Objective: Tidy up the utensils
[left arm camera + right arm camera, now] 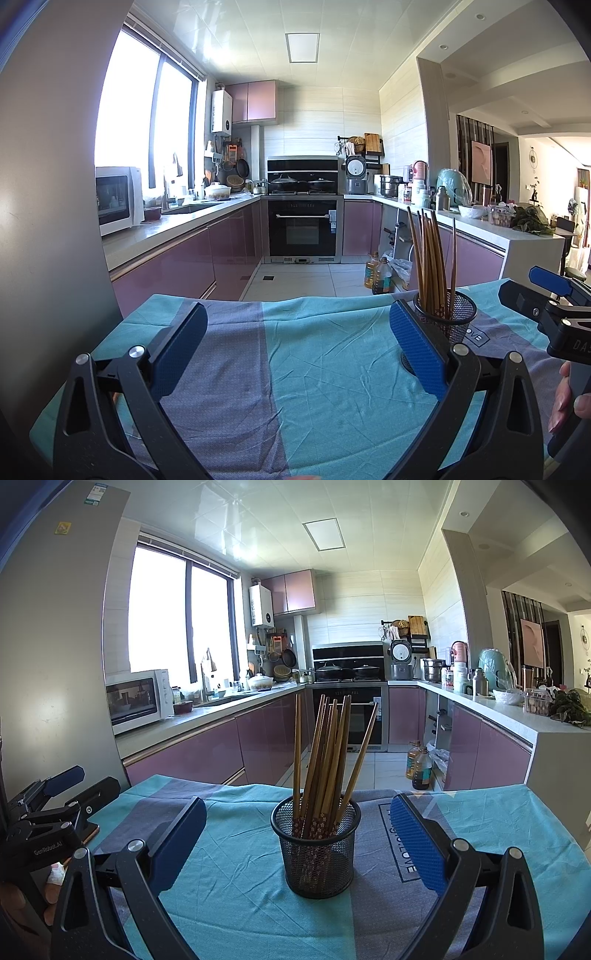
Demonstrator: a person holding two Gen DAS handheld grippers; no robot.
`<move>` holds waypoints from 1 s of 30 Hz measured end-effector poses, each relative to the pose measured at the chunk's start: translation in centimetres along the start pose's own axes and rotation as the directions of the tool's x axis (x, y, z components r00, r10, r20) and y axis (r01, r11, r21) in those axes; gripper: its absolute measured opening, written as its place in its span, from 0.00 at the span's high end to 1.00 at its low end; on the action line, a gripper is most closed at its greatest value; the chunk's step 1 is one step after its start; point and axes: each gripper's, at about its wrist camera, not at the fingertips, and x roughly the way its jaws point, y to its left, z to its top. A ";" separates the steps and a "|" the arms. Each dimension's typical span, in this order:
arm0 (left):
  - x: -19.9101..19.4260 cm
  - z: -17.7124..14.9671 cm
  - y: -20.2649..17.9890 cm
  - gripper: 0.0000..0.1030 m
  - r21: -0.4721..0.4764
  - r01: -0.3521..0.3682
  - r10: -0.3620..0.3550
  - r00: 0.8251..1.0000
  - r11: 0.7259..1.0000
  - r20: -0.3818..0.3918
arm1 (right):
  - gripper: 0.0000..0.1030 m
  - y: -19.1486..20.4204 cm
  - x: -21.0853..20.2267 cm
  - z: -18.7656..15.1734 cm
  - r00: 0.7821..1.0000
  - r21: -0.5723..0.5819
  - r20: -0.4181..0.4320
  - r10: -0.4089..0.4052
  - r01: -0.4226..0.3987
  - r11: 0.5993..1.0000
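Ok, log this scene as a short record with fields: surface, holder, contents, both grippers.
surface: table under a teal and grey cloth
holder: black mesh cup, upright on the cloth
contents: wooden chopsticks, standing in the cup, leaning apart
left gripper: open, empty, cup just beyond its right finger
right gripper: open, empty, cup centred between its fingers, not touching
loose utensils on the cloth: none in view

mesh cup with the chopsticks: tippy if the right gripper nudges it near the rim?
Probably. The mesh cup looks light, and the chopsticks stand well above its rim, leaning outward, so the load likely sits high. The wrinkled cloth may snag the base rather than let it slide. The right gripper, jaws open around it, would likely do better pushing low.
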 end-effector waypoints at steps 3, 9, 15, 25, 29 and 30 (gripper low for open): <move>0.0 -0.1 0.0 0.06 0.002 0.002 -0.002 1.000 1.000 -0.001 | 0.06 0.0 0.0 0.0 1.000 0.000 -0.001 0.000 0.000 1.000; 0.1 -0.2 -0.1 0.06 0.002 0.002 -0.002 1.000 1.000 -0.002 | 0.06 0.0 0.0 0.0 1.000 0.001 -0.001 0.000 0.000 1.000; 0.2 -0.4 -0.2 0.06 0.004 -0.001 0.001 1.000 1.000 -0.002 | 0.06 0.0 0.1 0.0 1.000 0.001 -0.005 0.001 -0.001 1.000; 0.3 -0.8 -0.3 0.06 0.011 0.007 -0.007 1.000 1.000 -0.006 | 0.06 0.0 0.2 0.0 1.000 0.000 -0.007 0.003 -0.003 1.000; 0.4 -1.0 -0.2 0.06 0.028 0.013 -0.013 1.000 1.000 -0.007 | 0.06 0.0 0.4 -0.2 1.000 -0.001 -0.016 0.003 -0.003 1.000; 0.5 -1.1 -0.1 0.06 0.026 0.015 -0.015 1.000 1.000 -0.014 | 0.06 -0.2 0.5 -0.2 1.000 -0.002 -0.019 0.003 -0.003 1.000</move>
